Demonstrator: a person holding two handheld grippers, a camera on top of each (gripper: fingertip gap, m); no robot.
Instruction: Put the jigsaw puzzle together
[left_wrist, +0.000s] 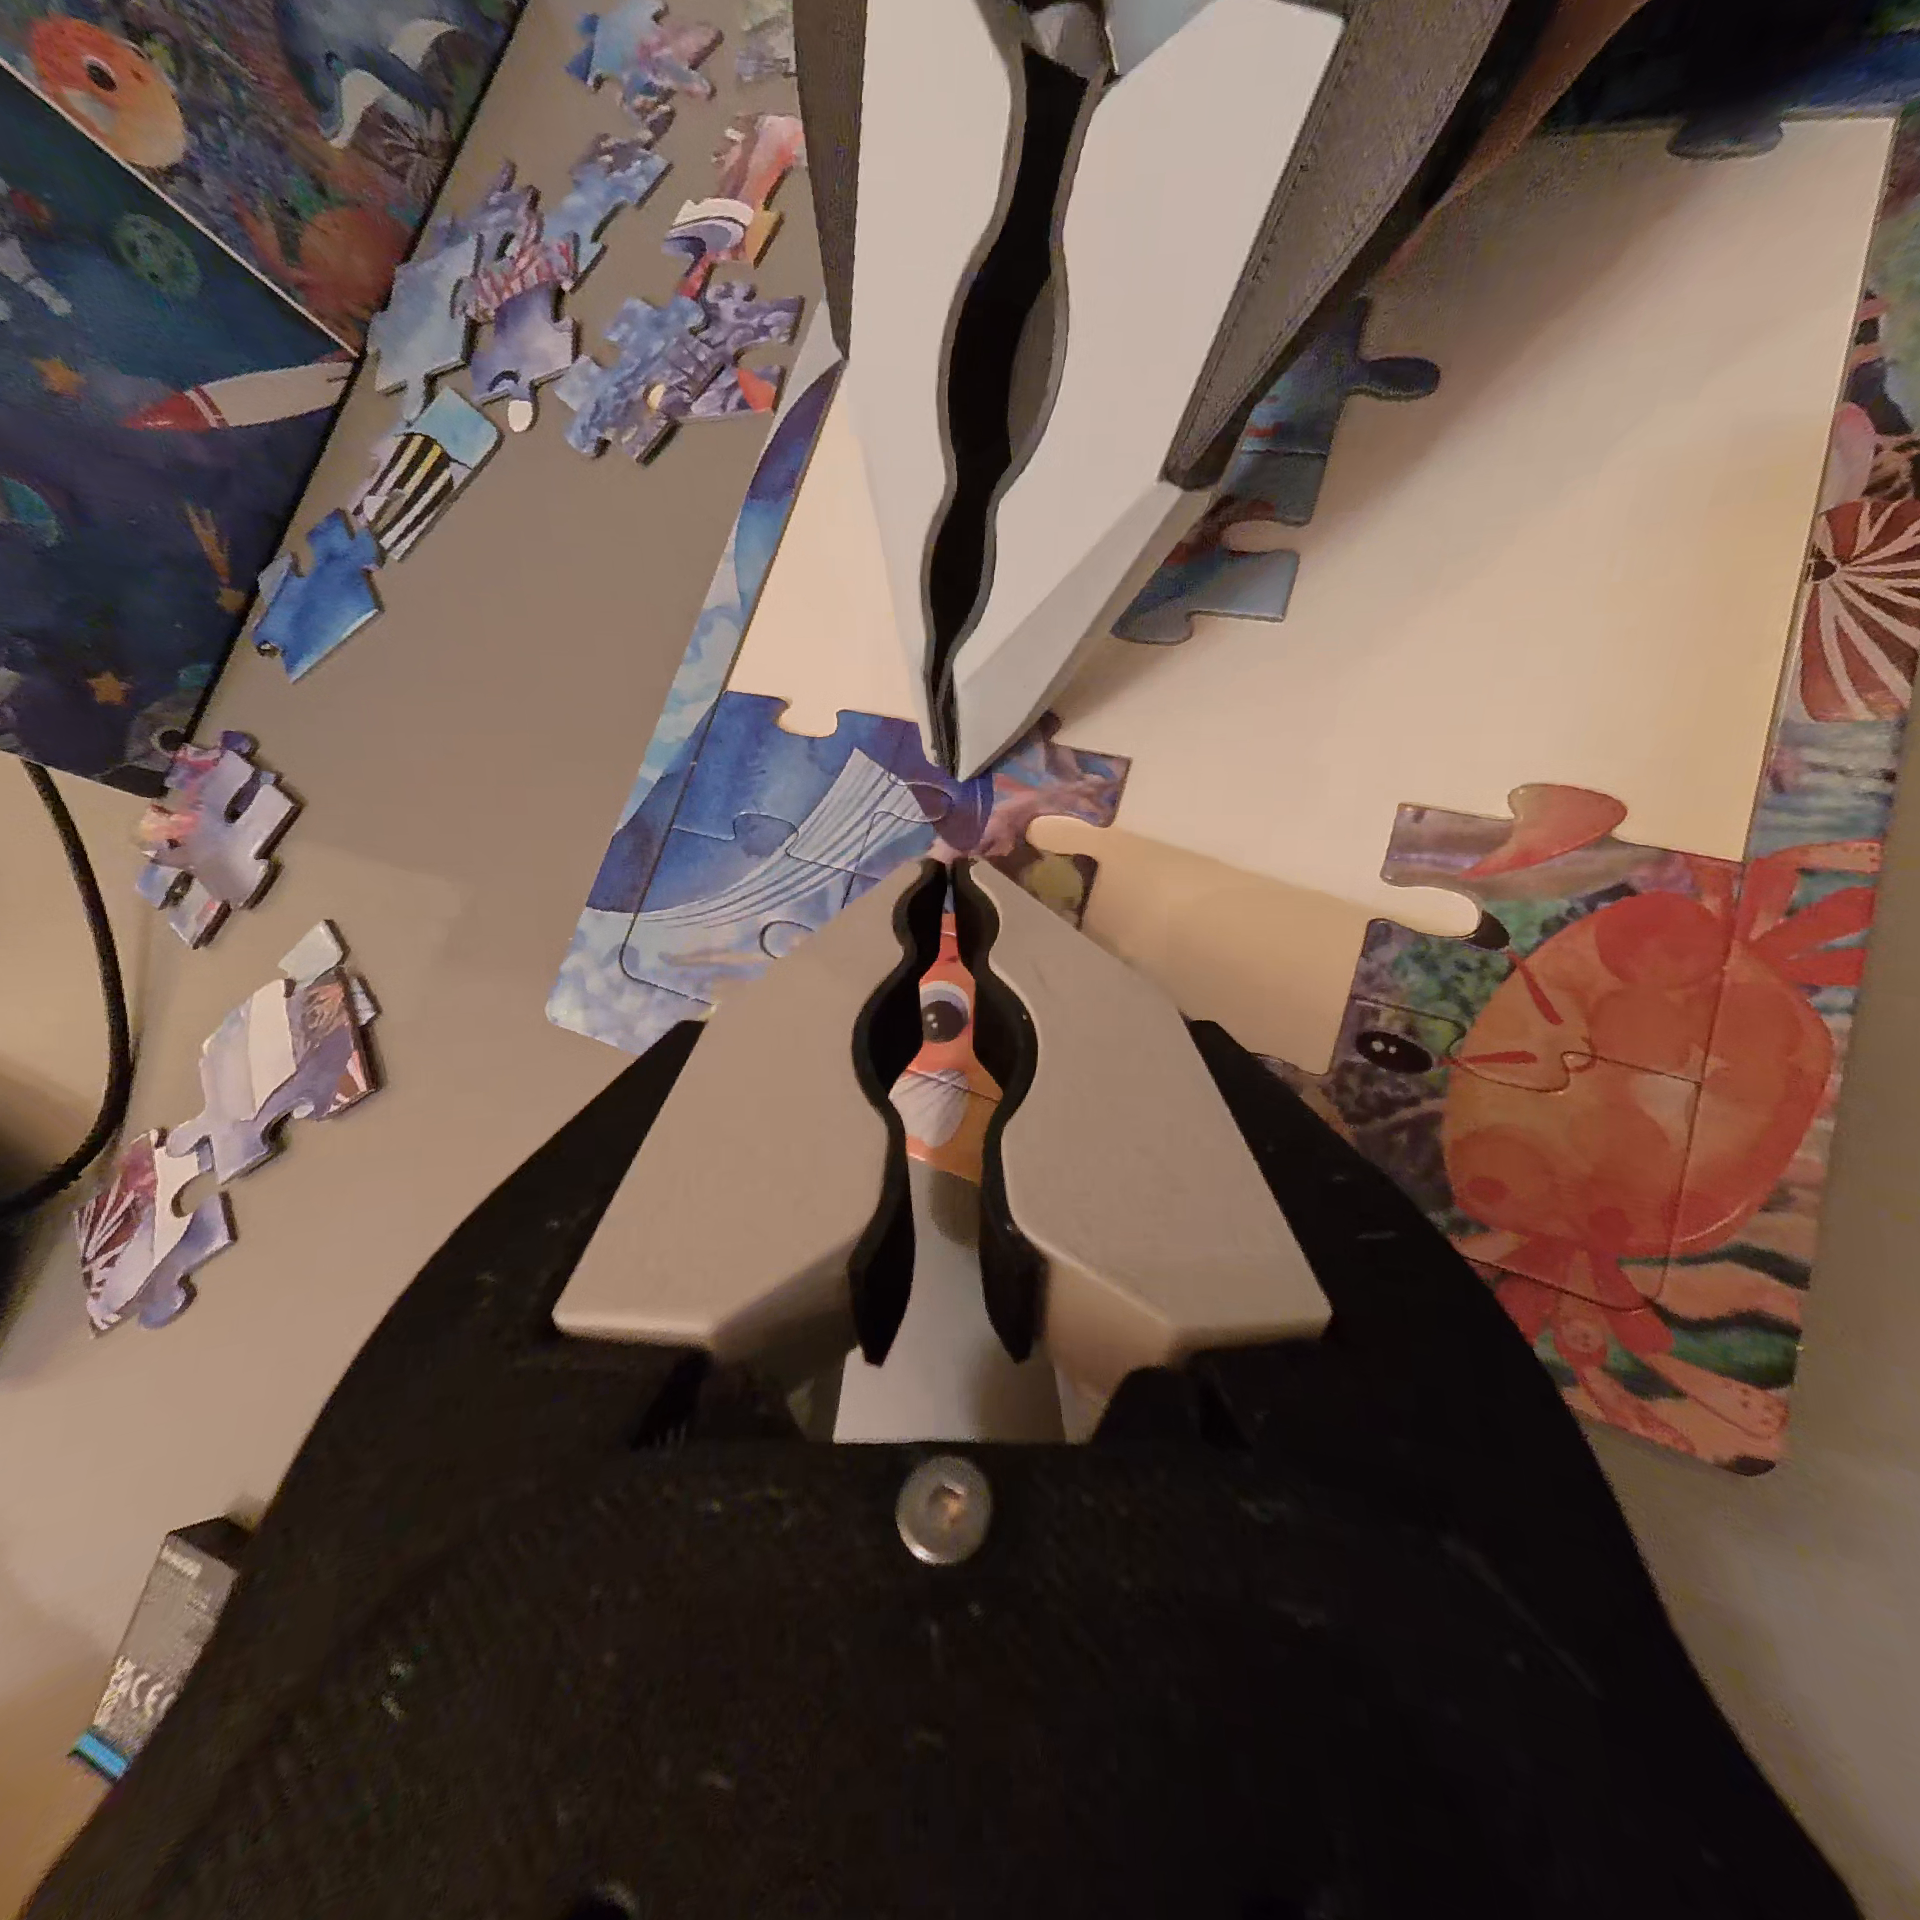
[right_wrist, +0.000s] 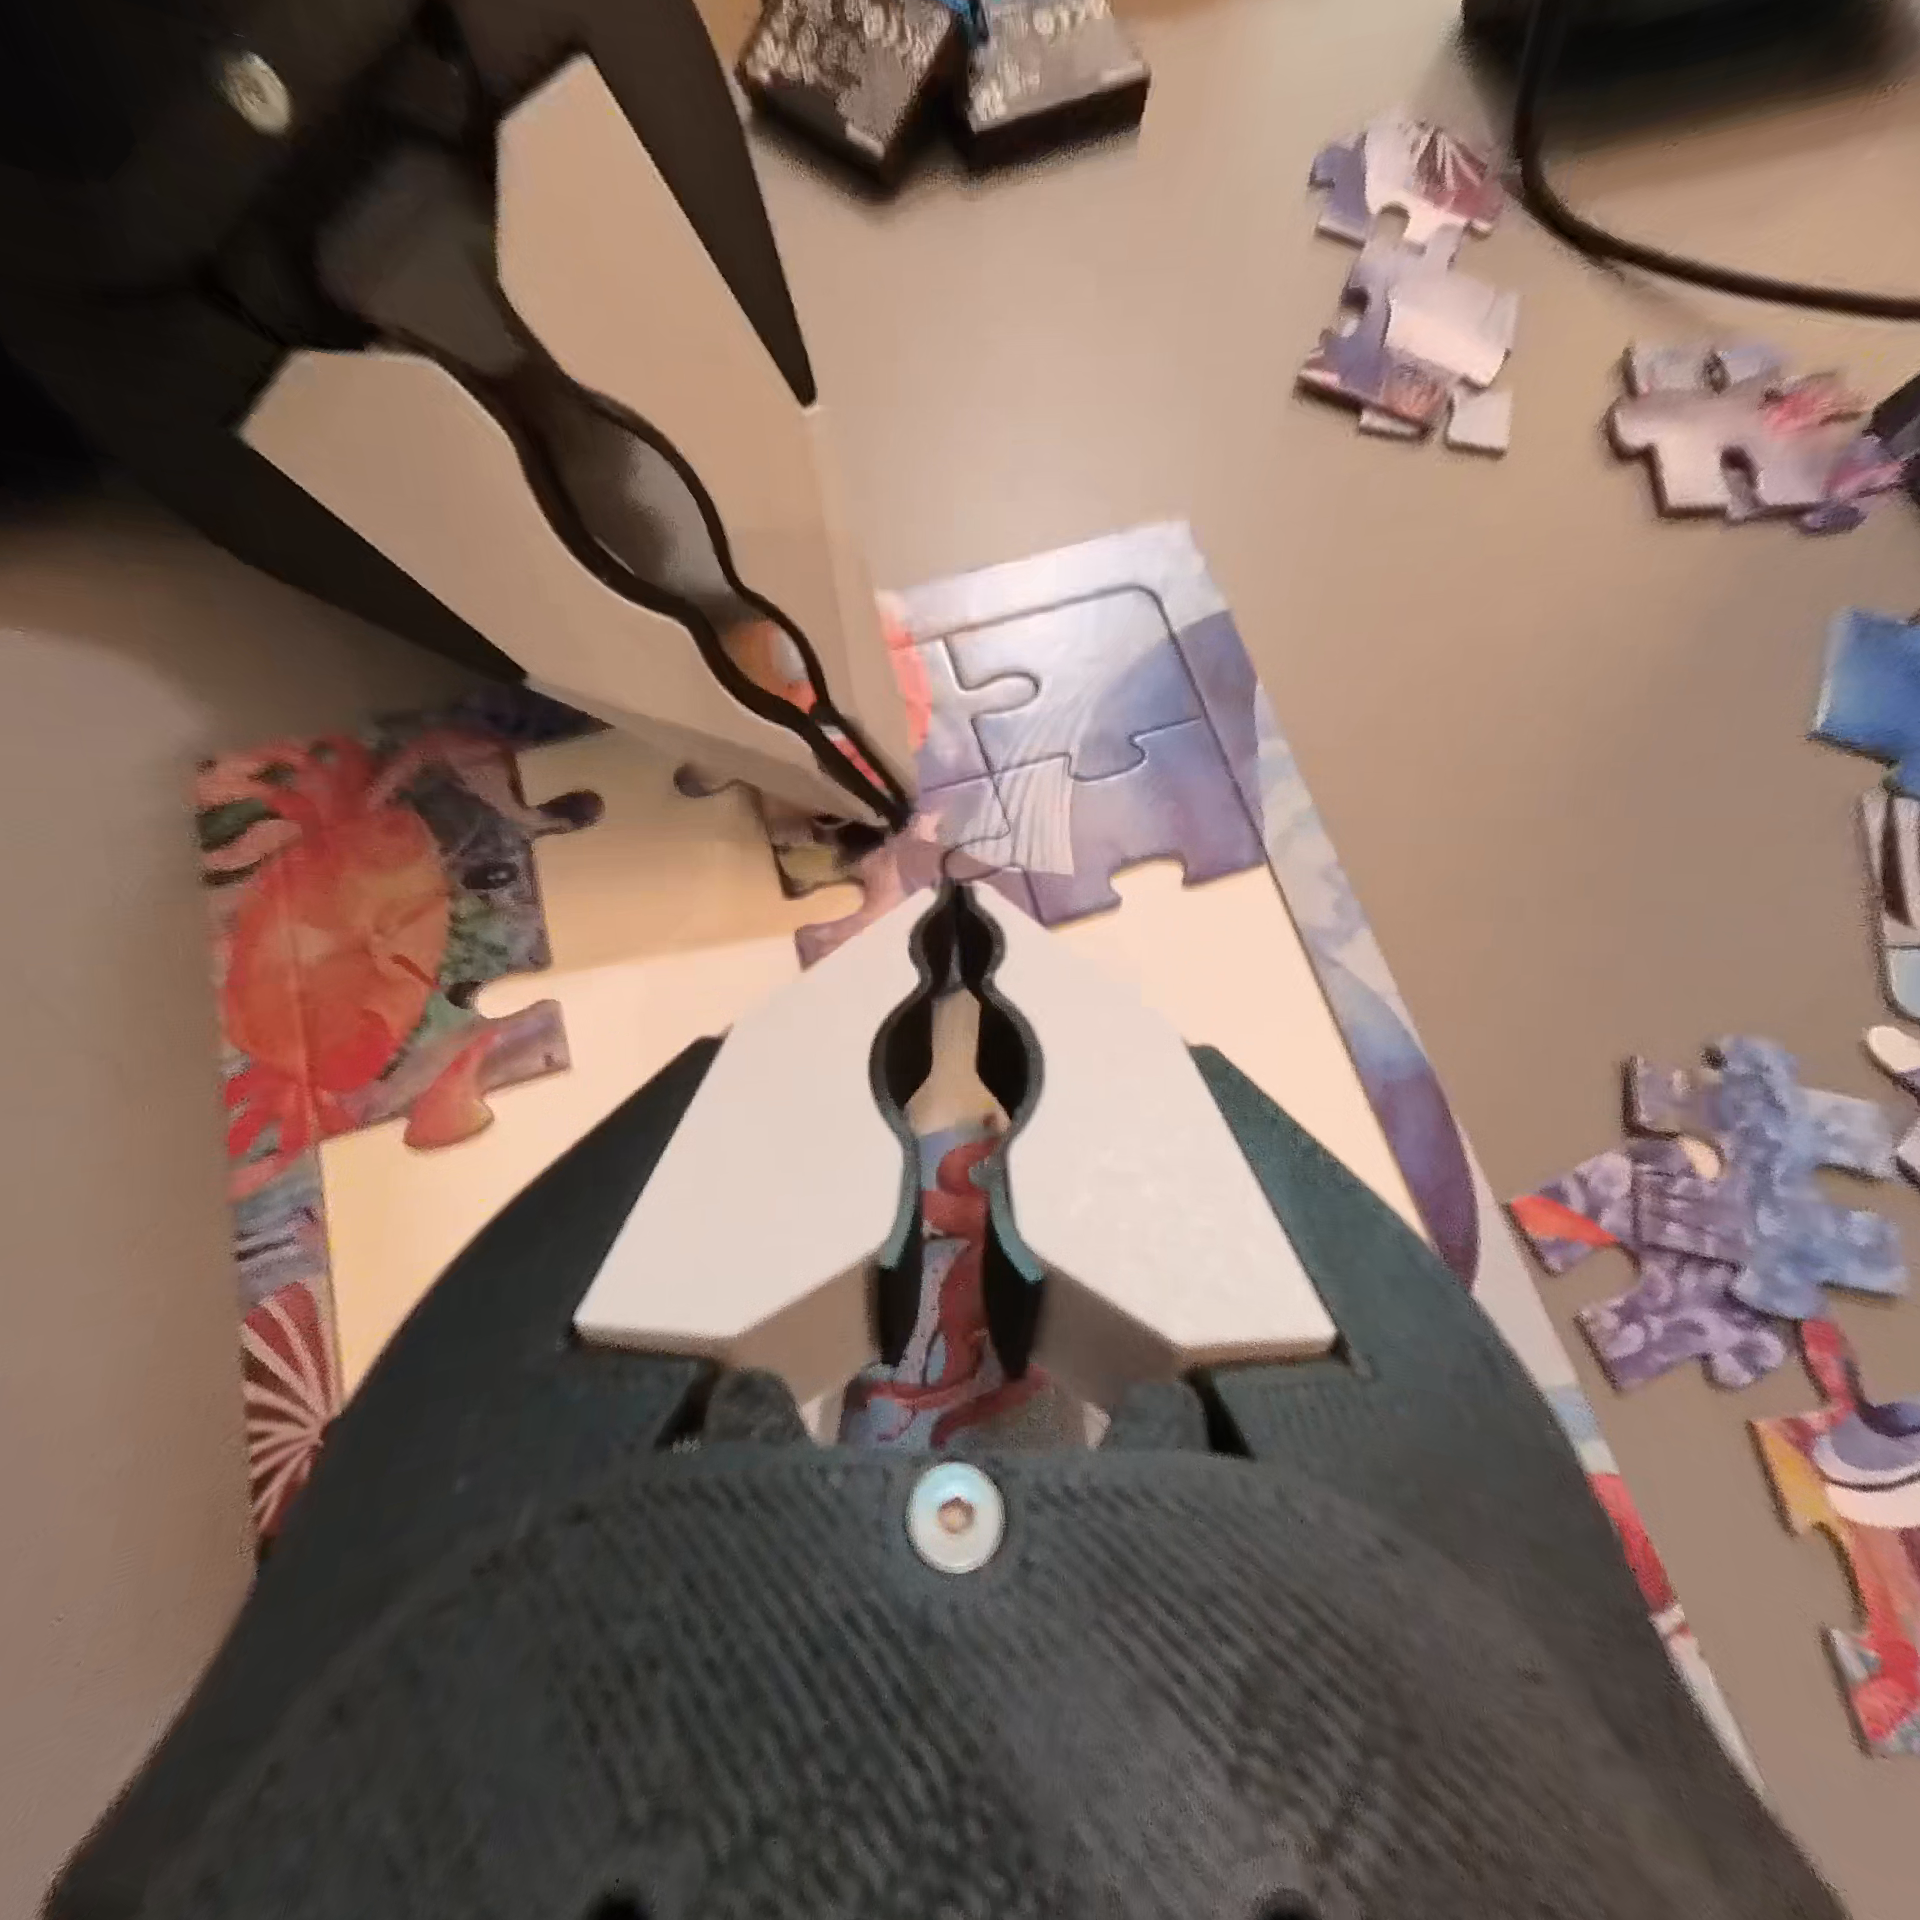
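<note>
- Now I see my left gripper (left_wrist: 951, 868) and right gripper (right_wrist: 953, 894) tip to tip, both angled down, jaws clenched.
- Both press the puzzle (left_wrist: 831, 821) – a whale corner in the tray (left_wrist: 1507, 623).

A black cable (right_wrist: 1621, 244) curves over the table (left_wrist: 499, 665) near what look like small dark boxes (right_wrist: 940, 78).
</note>
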